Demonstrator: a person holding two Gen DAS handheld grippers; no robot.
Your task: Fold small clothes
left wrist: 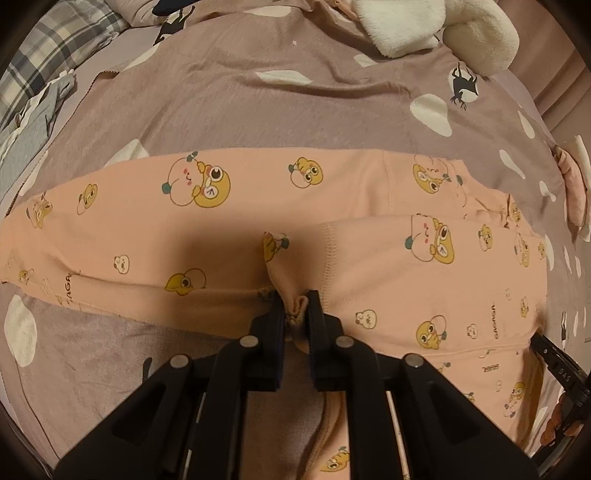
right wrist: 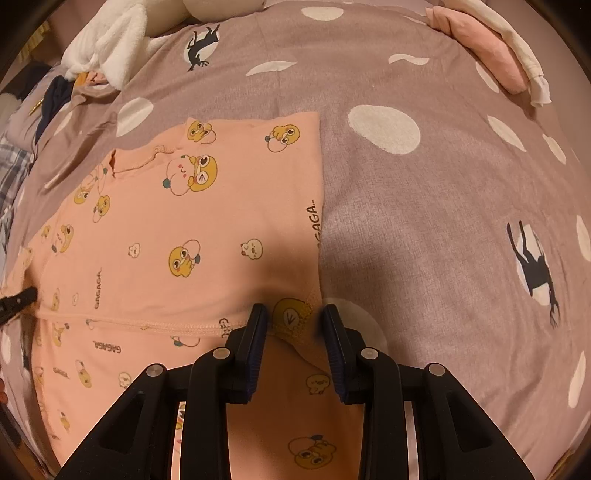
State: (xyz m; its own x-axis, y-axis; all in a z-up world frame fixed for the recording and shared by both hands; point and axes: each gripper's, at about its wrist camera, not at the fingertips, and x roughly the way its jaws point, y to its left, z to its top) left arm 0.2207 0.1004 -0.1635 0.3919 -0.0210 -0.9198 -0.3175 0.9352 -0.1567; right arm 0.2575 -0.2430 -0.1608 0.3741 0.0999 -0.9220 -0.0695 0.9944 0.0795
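Observation:
A small peach garment (left wrist: 236, 221) printed with yellow cartoon ducks lies spread on the bed, one part folded over itself at the right. My left gripper (left wrist: 295, 308) is shut on a bunched fold of its near edge. In the right wrist view the same garment (right wrist: 207, 229) lies flat, its right edge straight. My right gripper (right wrist: 295, 317) is open, its jaws standing on either side of the garment's near right corner, which lies between them. The left gripper's tip (right wrist: 18, 299) shows at the far left of that view.
The bed has a mauve cover (right wrist: 424, 229) with white spots and black deer. A white plush toy (left wrist: 443, 29) lies at the far side. Folded pink and white clothes (right wrist: 491, 48) sit far right. A plaid cloth (left wrist: 44, 66) lies far left.

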